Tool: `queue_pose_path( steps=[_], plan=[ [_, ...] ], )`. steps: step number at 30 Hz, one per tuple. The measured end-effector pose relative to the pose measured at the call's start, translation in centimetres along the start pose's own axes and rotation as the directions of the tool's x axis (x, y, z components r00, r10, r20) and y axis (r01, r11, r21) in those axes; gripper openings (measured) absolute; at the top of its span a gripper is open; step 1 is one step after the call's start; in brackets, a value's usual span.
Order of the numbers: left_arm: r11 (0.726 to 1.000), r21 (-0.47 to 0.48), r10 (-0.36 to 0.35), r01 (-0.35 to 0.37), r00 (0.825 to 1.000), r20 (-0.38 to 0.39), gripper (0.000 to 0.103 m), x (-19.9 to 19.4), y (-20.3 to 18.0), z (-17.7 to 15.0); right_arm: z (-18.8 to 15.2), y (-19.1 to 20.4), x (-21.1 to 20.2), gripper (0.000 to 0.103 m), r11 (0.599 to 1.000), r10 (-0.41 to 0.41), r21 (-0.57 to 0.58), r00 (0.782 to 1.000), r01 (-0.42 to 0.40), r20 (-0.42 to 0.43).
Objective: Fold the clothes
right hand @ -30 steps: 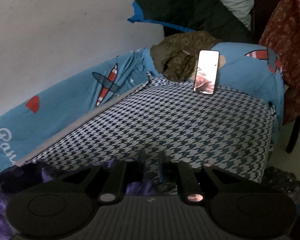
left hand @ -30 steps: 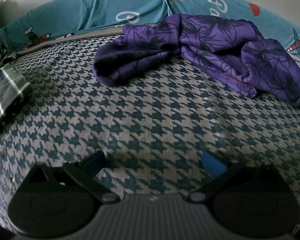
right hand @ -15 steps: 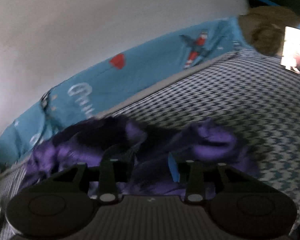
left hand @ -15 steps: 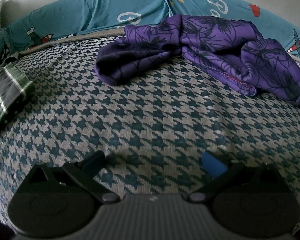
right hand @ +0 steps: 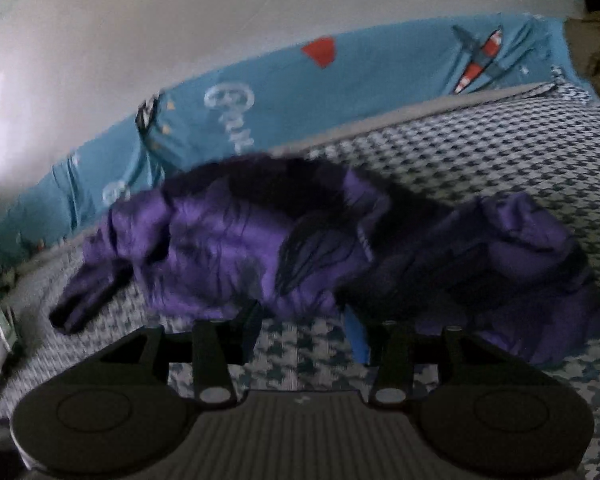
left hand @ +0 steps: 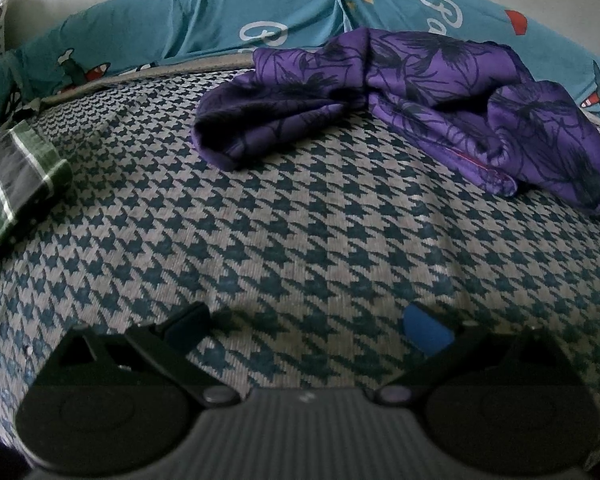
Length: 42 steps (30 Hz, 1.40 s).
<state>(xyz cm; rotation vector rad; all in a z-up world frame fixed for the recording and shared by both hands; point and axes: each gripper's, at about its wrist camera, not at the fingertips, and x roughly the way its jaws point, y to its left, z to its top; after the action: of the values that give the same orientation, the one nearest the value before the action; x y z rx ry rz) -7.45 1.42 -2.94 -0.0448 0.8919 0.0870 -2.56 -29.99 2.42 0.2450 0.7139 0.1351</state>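
Purple garment [right hand: 236, 248] lies crumpled beyond the right hand-held gripper [right hand: 304, 330], whose empty jaws are opening.

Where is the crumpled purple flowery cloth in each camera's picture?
Left wrist view: the crumpled purple flower-print cloth lies at upper right, far beyond the left gripper, on the blue-and-white houndstooth bedcover.
Right wrist view: it fills the middle, just ahead of the right gripper, whose jaws are opening with nothing between them.
Shared landmark: the teal aeroplane-print sheet runs behind the cloth in both.
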Motion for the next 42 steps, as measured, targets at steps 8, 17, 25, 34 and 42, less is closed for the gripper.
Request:
queue_pose_path(
  steps=[8, 17, 25, 34, 42],
  plan=[
    [1.000, -0.016, 0.008, -0.008, 1.000, 0.002, 0.103, 1.1, -0.1, 1.3, 0.4, 1.6, 3.0, 0.045, 0.988, -0.045, -0.148, 0.995, 0.032, -0.089],
    [1.000, -0.011, 0.019, -0.019, 0.999, -0.029, 0.103, 2.7, -0.9, 3.4, 1.0, 2.3, 5.1, 0.045, 0.976, -0.089, -0.209, 0.989, 0.062, -0.120],
    [1.000, 0.026, -0.007, 0.008, 1.000, -0.030, 0.103, 4.2, -1.6, 6.2, 3.7, 1.8, 4.9, 0.045, 0.992, -0.054, -0.117, 0.998, 0.050, -0.025],
    [0.997, 0.068, -0.043, 0.042, 0.999, 0.022, 0.103, 5.3, -2.3, 9.7, 7.0, 2.0, 6.8, 0.045, 0.998, -0.041, -0.050, 0.999, 0.043, 0.034],
    [0.995, 0.032, -0.092, 0.090, 0.994, 0.052, 0.103, 6.7, -2.6, 12.6, 9.5, 1.9, 9.0, 0.044, 0.998, -0.066, 0.013, 0.996, 0.065, 0.060]
  ],
)
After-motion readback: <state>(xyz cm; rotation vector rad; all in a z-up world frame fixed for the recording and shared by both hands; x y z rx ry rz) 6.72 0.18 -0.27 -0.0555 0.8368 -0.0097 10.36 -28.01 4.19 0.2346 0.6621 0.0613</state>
